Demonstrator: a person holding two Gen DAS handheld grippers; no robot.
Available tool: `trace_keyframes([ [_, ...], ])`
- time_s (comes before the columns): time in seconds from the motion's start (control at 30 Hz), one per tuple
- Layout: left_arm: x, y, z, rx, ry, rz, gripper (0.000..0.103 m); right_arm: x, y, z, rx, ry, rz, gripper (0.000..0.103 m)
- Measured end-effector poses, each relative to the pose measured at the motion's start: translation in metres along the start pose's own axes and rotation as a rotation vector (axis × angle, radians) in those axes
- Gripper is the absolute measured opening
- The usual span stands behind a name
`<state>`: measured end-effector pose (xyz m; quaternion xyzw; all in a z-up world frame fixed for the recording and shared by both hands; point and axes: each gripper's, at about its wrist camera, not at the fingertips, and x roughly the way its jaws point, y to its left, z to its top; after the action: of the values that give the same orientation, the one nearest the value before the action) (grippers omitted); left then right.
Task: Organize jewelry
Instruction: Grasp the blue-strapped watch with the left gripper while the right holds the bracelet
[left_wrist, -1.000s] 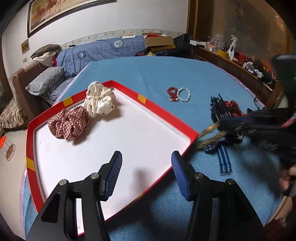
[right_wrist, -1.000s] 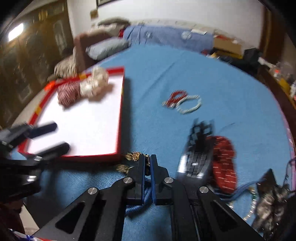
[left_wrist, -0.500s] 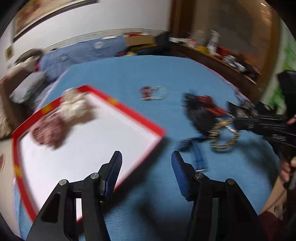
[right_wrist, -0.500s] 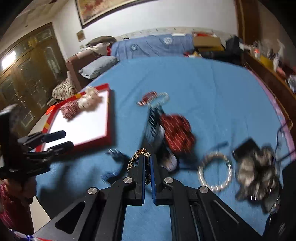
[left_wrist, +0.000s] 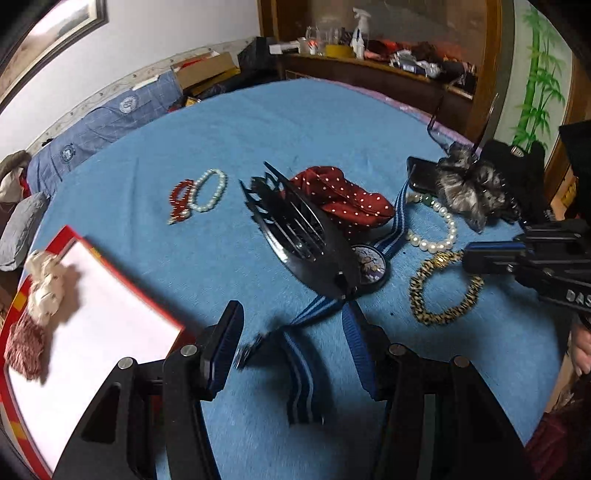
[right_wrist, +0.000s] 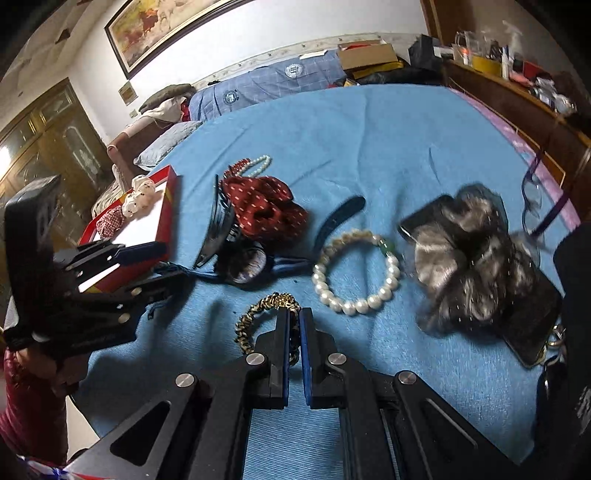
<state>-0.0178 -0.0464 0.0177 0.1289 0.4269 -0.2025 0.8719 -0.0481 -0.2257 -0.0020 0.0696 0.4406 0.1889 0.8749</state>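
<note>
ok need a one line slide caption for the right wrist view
Right hand-held gripper shut on a leopard-print beaded bracelet above a blue bedspread, beside a white pearl bracelet.

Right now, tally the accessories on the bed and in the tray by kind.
Scrunchies: 4 (red dotted, grey, cream, plaid)
Bracelets: 4 (leopard, big pearl, small pearl, red bead)
Hair claw: 1
Watch: 1
Total: 10

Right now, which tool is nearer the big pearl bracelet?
Right. The right tool, shut on the leopard-print bracelet, sits just beside the pearl bracelet. The left tool hovers open over the striped watch strap, beyond the watch.
</note>
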Motion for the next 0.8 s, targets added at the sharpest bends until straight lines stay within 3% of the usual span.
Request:
trace_keyframes([
  [0.07,0.015,-0.002,0.003,0.008,0.046,0.005,0.053,0.001,-0.007,-0.004,0.013,0.005,0.008,0.005],
  [0.17,0.016,-0.007,-0.001,0.015,0.043,-0.012,0.038,0.000,-0.011,-0.006,0.025,0.004,0.023,0.005],
  [0.2,0.014,-0.009,-0.002,0.019,0.039,-0.010,0.028,-0.001,-0.012,-0.006,0.028,0.003,0.026,0.005],
  [0.23,0.012,-0.012,-0.003,0.022,0.037,-0.009,0.010,-0.001,-0.014,-0.007,0.033,0.003,0.030,0.005],
  [0.27,0.011,-0.015,-0.005,0.020,0.036,-0.010,0.006,0.001,-0.014,-0.006,0.037,0.005,0.033,0.005],
  [0.37,0.004,-0.028,-0.014,0.035,0.019,0.041,0.003,0.002,-0.014,-0.006,0.050,0.004,0.043,0.005],
  [0.6,-0.031,-0.019,-0.029,-0.089,-0.035,-0.036,0.002,-0.009,-0.014,-0.004,0.054,-0.022,0.060,0.005],
  [0.8,-0.065,-0.012,-0.016,-0.107,-0.131,-0.039,0.002,-0.022,-0.010,0.000,0.049,-0.058,0.081,0.005],
])
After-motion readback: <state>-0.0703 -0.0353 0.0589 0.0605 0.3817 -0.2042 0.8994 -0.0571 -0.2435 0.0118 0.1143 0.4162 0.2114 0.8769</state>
